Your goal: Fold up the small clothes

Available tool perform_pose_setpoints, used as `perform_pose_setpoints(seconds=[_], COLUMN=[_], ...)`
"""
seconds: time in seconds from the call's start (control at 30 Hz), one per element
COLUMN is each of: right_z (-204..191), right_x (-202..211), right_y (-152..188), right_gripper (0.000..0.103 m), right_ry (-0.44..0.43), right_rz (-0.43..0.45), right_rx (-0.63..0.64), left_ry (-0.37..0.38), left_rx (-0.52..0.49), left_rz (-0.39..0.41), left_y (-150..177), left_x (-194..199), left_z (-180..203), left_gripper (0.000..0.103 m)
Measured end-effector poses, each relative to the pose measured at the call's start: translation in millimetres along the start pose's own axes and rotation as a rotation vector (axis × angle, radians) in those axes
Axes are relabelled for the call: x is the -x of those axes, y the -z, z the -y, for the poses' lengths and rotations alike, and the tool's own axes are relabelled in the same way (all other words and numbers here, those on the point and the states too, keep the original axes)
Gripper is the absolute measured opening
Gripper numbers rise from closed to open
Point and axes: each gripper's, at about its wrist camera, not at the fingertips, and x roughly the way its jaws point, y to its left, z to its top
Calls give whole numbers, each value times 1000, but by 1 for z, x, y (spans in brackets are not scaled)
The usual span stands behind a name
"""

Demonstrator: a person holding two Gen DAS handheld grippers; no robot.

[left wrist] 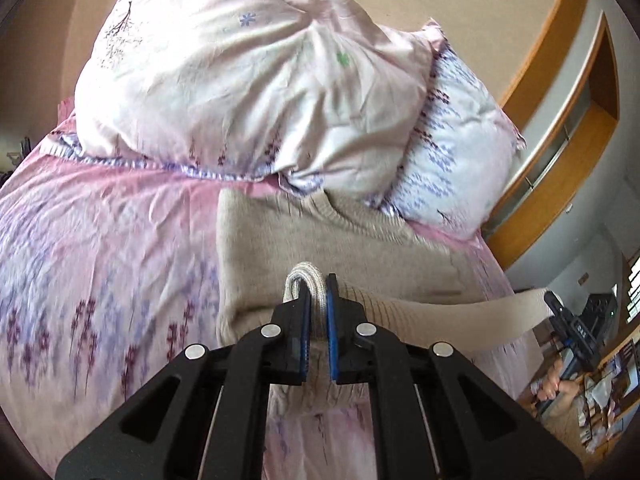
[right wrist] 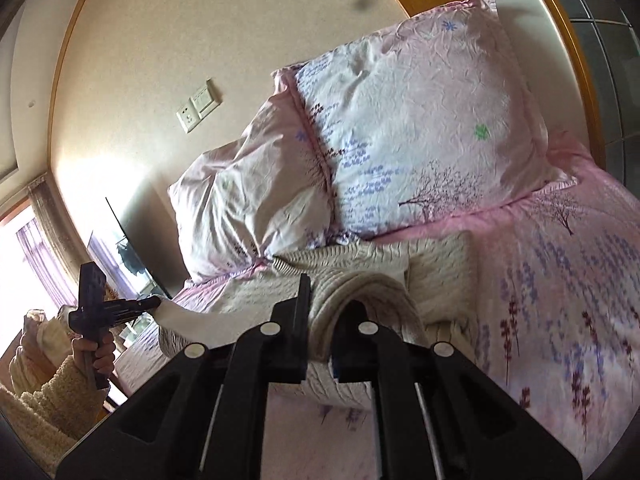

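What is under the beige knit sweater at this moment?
The beige knit sweater lies on the pink floral bedsheet, its upper edge against the pillows. Both tongs, left and right, grip its lifted edge. The sheet beneath it is covered.

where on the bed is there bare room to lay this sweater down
Bare sheet lies open between the sweater and the bed's far side, below the pillows. The head end is crowded with both pillows.
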Motion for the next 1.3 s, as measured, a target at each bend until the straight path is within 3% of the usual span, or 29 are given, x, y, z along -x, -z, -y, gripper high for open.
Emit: perform_pose_setpoints(seconds=[0.23,0.37,0.6,1.03,1.1,1.17,1.3], right_z=[15,39,74,117,122,126,115], right_x=[-45,-76,-118,-176,-184,-189,-182], right_y=[-25,-30,-23,-29,-29,-29,-38], right_gripper=[8,8,8,10,18,39,60], right_ry=[88,153,247,309,302,274,279], right_rz=[10,-26,-111,-197,-227,-243,-225], right_rx=[-13,-73,-188,-363,-393,-425,-379], left_ry=[-47,-68,-95,-115,-110,-100,-71], left_rx=[-27,10,42,152,169,180,215], left_rz=[15,-6,-51,-92,-96,-93,-103], left_y=[-45,-60,-67,-64,-61,-60,-61], left_x=[-49,-84,-122,-171,-175,-175,-169], left_z=[1,-9,-23,-47,-49,-51,-56], left_gripper=[6,6,6,6,6,7,10])
